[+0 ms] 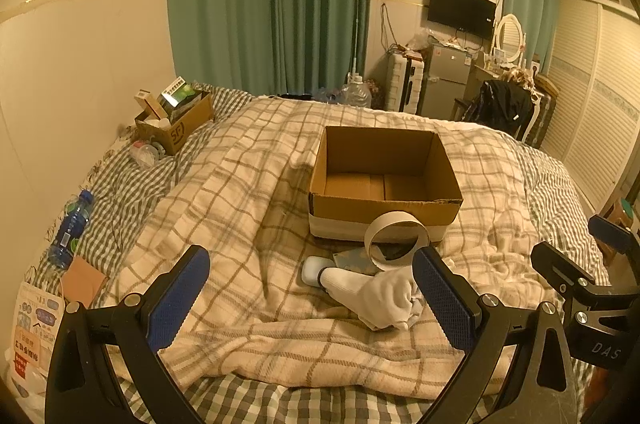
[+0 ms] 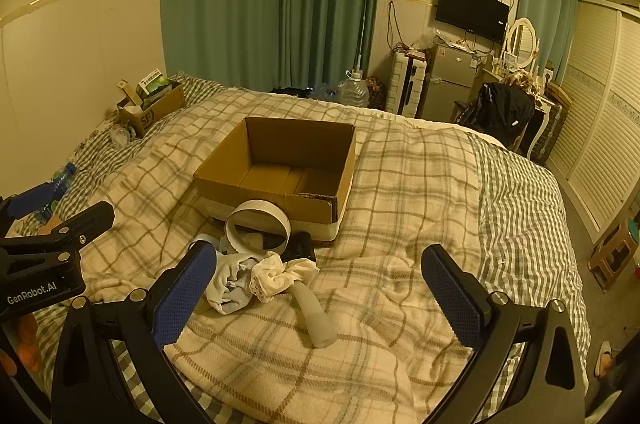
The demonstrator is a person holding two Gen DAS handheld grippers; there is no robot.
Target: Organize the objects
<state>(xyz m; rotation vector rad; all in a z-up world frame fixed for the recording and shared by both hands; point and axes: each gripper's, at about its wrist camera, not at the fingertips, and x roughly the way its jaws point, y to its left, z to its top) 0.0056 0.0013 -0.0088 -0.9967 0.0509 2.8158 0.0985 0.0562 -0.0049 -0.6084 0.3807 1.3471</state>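
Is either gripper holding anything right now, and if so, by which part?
Nothing is held. The left gripper and right gripper are both open over the blanket, with the white sock and other items lying loose.

Tape roll (image 1: 397, 240) before box (image 1: 384, 179)

both the left gripper (image 1: 312, 300) and right gripper (image 2: 324, 300) hover side by side, jaws spread wide, tilted downward.

Empty cardboard box (image 2: 280, 179) on plaid quilt (image 2: 400, 183).
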